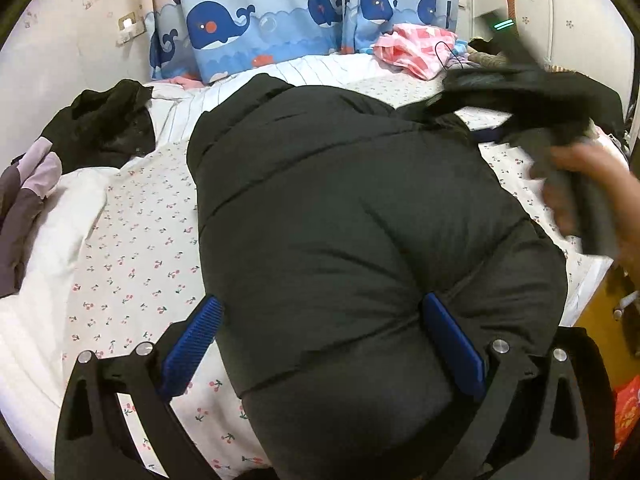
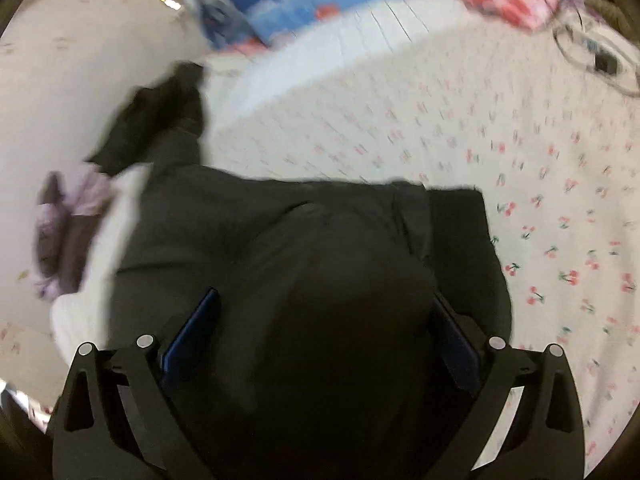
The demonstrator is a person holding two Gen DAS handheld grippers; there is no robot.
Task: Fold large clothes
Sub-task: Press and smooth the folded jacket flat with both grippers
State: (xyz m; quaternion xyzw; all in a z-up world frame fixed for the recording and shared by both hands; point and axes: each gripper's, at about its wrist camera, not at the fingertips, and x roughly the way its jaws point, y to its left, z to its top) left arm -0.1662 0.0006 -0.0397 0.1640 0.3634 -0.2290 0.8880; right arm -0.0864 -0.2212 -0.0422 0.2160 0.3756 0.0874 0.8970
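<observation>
On the cherry-print bed [image 1: 132, 248], both wide-set tools, left tool [image 1: 320, 344] and right tool [image 2: 320, 340], grip black puffer jacket [image 1: 352, 208]; lift the sleeve [image 1: 520, 92] across evenly, keep the bulk pinned.

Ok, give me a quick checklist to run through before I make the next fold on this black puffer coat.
1. Left gripper has fabric: ok. The black puffer coat bulges between its blue pads.
2. Right gripper has fabric: ok. Dark coat fabric fills the space between its fingers.
3. Right-hand view sharp enough to judge the grip: not ok, it is motion-blurred.
4. Landing spot free: ok. Bare cherry-print sheet lies to the right of the coat.
5. Other clothes out of the way: ok. The black garment and the purple one lie at the left, apart from the coat.
6. Sleeves tucked in: cannot tell.
</observation>
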